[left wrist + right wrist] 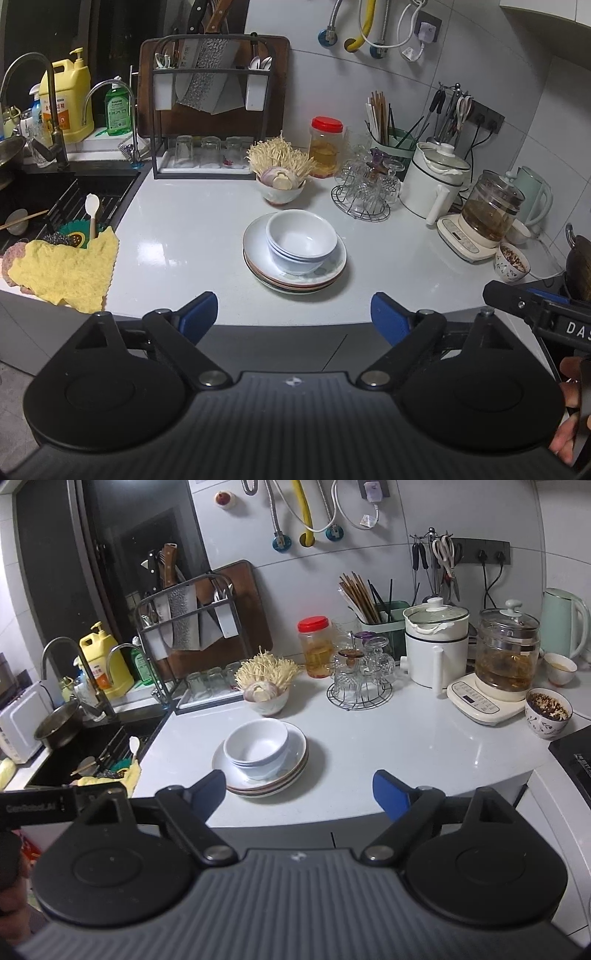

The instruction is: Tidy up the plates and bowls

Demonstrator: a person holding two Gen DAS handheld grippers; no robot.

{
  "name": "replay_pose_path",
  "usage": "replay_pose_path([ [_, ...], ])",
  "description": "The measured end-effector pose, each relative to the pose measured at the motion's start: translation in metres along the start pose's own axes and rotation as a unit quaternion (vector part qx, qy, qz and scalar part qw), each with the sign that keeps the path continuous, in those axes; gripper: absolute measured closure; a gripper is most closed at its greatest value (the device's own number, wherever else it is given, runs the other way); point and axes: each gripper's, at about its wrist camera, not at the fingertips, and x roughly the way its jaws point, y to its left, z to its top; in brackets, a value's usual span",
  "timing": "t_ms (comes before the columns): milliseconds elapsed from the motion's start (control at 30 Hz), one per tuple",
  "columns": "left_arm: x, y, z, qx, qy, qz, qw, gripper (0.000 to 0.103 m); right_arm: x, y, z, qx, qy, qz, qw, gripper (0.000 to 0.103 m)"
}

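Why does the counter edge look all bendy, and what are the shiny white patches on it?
Left wrist view: the fisheye lens curves the counter edge, and lamp glare makes pale patches beside the plates. Right wrist view: the same curving bends the wall tiles; corners go dark, and the stacked bowls stay sharp.

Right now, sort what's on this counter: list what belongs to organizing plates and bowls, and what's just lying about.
Belongs to the job:
- nested white bowls
- stack of white round plates beneath them

Just lying about:
- red-lidded plastic jar
- bowl of enoki mushrooms
- wire rack of glass cups
- yellow cloth
- glass kettle
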Motion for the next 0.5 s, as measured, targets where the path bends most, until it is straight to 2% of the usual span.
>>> replay_pose_path([
  [500,0.0077,0.0069,0.0045,0.004,0.005,0.027,0.9996,0.006,0.0102,0.0081,-0.0001,-0.004,0.011,0.005,1.000,0.015],
])
